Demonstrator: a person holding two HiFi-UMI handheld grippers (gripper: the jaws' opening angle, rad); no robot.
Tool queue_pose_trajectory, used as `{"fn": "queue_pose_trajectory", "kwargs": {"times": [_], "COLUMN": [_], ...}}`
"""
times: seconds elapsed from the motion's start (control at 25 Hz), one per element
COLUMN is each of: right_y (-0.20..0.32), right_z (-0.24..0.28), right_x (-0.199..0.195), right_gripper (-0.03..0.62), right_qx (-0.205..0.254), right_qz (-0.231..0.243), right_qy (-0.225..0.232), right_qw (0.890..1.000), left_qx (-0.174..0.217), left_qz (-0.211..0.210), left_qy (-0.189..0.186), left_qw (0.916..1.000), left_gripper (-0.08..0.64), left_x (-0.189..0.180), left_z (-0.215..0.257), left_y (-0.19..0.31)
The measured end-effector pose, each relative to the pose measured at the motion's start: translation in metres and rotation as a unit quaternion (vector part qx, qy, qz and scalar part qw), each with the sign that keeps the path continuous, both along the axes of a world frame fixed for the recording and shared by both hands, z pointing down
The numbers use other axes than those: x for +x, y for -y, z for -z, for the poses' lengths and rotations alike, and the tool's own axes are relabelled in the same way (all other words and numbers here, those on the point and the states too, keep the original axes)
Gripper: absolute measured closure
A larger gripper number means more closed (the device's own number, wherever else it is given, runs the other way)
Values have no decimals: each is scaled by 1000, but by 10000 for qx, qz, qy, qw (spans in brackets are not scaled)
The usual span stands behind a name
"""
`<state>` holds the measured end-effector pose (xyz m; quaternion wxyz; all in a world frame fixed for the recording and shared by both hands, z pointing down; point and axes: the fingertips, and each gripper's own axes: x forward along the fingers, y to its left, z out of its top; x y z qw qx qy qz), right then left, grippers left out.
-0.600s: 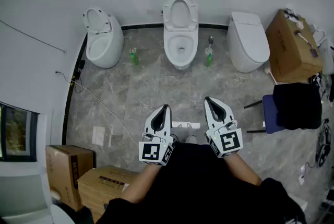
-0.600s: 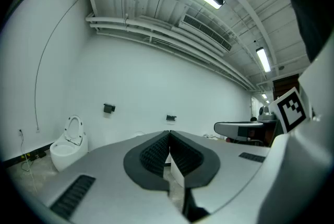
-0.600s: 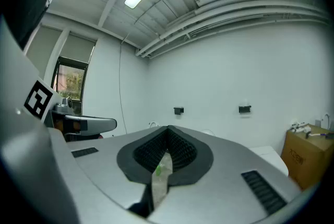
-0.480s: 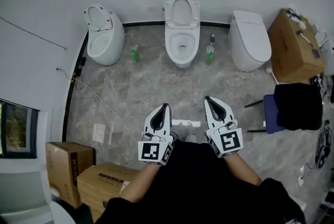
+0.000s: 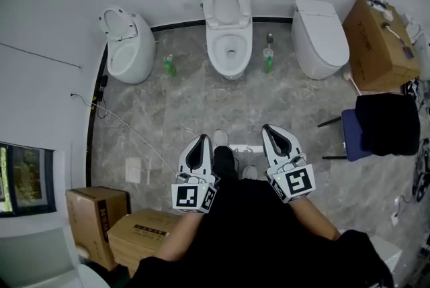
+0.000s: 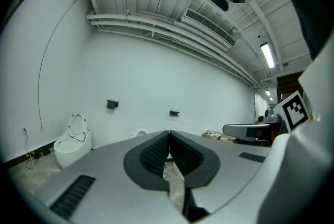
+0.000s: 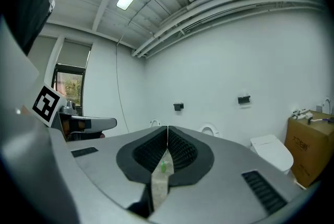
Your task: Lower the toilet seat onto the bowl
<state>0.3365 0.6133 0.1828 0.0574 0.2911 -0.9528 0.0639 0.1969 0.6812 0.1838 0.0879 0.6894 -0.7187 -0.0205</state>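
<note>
Well, the toilet seat [image 5: 228, 5] stands up against the wall at the far edge of the floor [image 5: 195, 102], above the open bowl [image 5: 230, 52] of the middle toilet. It is not down yet. Both grippers are well apart from it, close to the person's body at the near edge. The left gripper [image 5: 202, 139] is closed with nothing in it, and the right gripper [image 5: 269, 130] is closed and empty too.

What could go wrong? The left toilet [image 5: 124, 55] in the far left corner has its seat up too (so I cannot be sure which one is meant). A closed gripper can only push the seat, so I think it might fall fast and bang on the bowl. The left bottle [image 5: 170, 67] and the right bottle [image 5: 268, 62] stand near the bowl, and a foot could knock one over. A thin cable [image 5: 127, 129] lies by the left edge and could trip a step.

The middle of the floor is bare, so there is room to walk straight ahead. The right edge is crowded with a chair [image 5: 376, 132] and a cardboard box [image 5: 376, 45].
</note>
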Motion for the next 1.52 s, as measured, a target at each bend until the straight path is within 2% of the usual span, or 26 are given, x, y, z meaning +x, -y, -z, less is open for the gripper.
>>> {"fn": "queue_pose_trajectory", "kwargs": {"times": [0.24, 0.48, 0.6, 0.8, 0.96, 1.12, 1.28, 1.4, 1.52], "right_y": [28, 66, 92, 144, 194, 232, 255, 275, 286], "right_z": [-18, -32, -36, -29, -17, 0, -10, -10, -17], "right_x": [0, -28, -55, -118, -171, -220, -250, -266, -276], "right_gripper": [561, 561, 561, 561, 561, 561, 561, 561, 561], "right_qx": [-151, -314, -413, -286, -115, 2, -161, -128, -307], "right_qz": [-223, -317, -245, -59, -42, -39, -43, -206, -313], "right_qy": [-180, -385, -522, -697, -654, -517, -752, -766, -851], "right_qw": [9995, 9983, 9975, 9971, 9978, 9987, 9970, 9968, 9954], "left_qx": [-85, -61, -105, -44, -118, -200, -172, -134, -94], "left_qz": [-176, -135, -124, -10, 93, 17, -153, -273, -335], "left_qy": [-22, -261, -345, -492, -431, -454, -512, -538, -547], "left_qw": [9998, 9995, 9993, 9988, 9990, 9988, 9984, 9981, 9979], "left_gripper": [545, 545, 545, 545, 545, 545, 545, 545, 545], "left_x": [-9, -46, -68, -125, -170, -208, -239, -258, -272], "left_z": [-17, -25, -30, -33, -33, -32, -31, -31, -34], "left_y": [34, 75, 102, 153, 196, 234, 265, 285, 303]}}
